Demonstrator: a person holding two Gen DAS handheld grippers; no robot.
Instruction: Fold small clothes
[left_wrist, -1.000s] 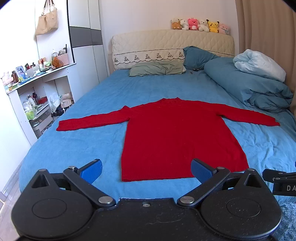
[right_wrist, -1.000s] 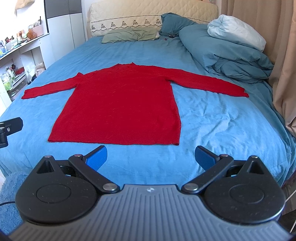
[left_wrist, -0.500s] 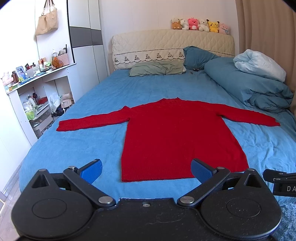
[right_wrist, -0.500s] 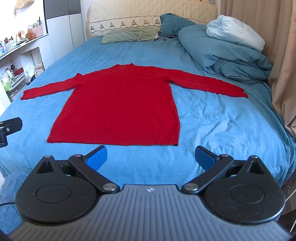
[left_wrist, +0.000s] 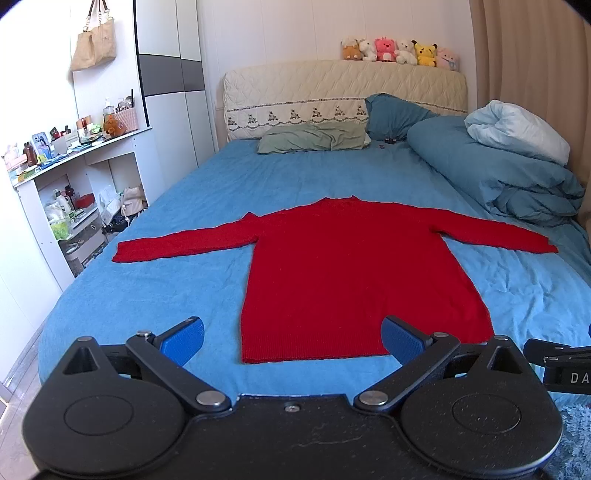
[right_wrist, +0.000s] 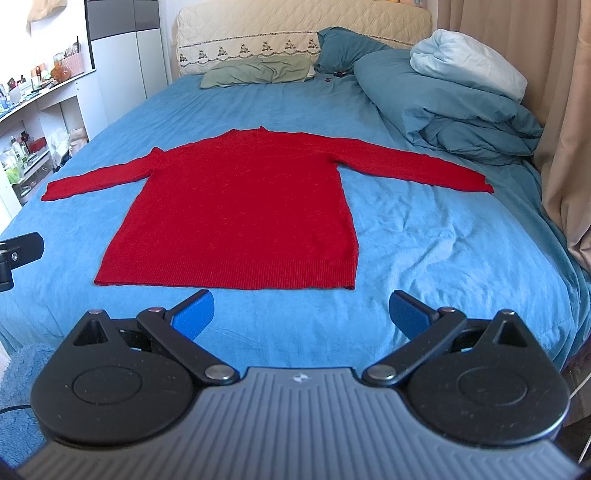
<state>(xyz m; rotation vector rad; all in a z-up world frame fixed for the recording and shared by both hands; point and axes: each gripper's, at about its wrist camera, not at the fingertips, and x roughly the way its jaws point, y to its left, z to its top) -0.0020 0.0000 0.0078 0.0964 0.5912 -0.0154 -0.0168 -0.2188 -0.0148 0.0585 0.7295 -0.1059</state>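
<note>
Red sweater (left_wrist: 354, 273) flat mid-bed (left_wrist: 155, 295); both tools spread, short of hem.

- Ahead of my fingers I see a bed (left_wrist: 295, 177) under a blue sheet, ending at a cream quilted headboard (left_wrist: 343, 86).
- A row of plush toys (left_wrist: 399, 50) sits on top of the headboard.
- Left of the fingers stands a white shelf unit (left_wrist: 74, 177), cluttered with bottles, with a tan bag (left_wrist: 92, 44) hanging above it.
- To the right there is a heaped blue duvet (right_wrist: 450, 103) and beige curtains (right_wrist: 546, 85).
- Daylight washes the white wall (left_wrist: 277, 33).
</note>
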